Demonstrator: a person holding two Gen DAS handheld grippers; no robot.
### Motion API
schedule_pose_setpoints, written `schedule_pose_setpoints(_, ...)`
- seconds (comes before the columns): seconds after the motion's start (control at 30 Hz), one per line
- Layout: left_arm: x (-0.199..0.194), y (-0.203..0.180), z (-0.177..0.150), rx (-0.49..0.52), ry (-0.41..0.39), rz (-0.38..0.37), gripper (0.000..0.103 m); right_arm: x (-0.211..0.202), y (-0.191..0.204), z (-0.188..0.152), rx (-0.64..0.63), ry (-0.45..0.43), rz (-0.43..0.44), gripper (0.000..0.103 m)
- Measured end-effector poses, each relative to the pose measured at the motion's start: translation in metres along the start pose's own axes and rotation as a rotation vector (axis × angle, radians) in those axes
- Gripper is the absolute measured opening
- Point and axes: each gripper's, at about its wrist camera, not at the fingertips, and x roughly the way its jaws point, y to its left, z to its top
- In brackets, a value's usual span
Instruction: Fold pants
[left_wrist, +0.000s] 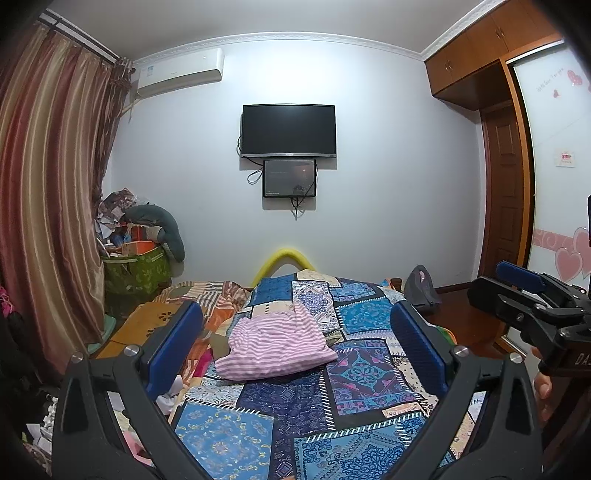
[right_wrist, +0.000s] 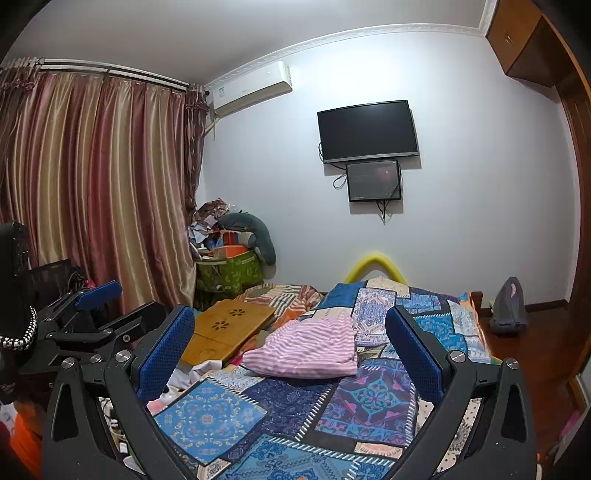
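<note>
The pink and white striped pants lie in a loosely folded heap on the blue patchwork bedspread, also in the right wrist view. My left gripper is open and empty, held above the bed short of the pants. My right gripper is open and empty, at about the same distance from them. The right gripper also shows at the right edge of the left wrist view, and the left gripper at the left of the right wrist view.
A wooden lap tray lies on the bed left of the pants. A green storage box piled with clutter stands by the curtain. A grey bag sits on the floor at the right. A TV hangs on the far wall.
</note>
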Motion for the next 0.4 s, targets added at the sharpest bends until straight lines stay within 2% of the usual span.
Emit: schedule_pose_setpoints(0.4,0.0017,-0.001,-0.0023,-0.002,0.01,-0.014,0.103,0.0033,-0.0031,0.0001,0.009,0.004,0.003,0.103)
